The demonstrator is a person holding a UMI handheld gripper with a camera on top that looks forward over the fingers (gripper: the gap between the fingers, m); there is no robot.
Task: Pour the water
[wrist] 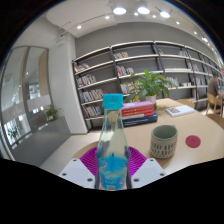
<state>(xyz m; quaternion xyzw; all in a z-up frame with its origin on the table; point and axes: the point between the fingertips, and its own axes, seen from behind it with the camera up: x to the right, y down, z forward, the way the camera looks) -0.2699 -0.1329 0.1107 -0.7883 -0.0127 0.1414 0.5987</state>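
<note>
Your fingers (112,178) are clenched on the water bottle (111,150), holding it upright.

The clear bottle, with a teal cap (113,101) and water in its lower part, sits between your two pink pads (92,160), which press on it from either side. Just beside it, to its right, a dark mug (163,142) with pale markings stands on the wooden tabletop (195,140). Beyond the bottle you have a stack of books (140,112) with a leafy plant (150,84) behind it, and bookshelves (140,65) line the far wall.
</note>
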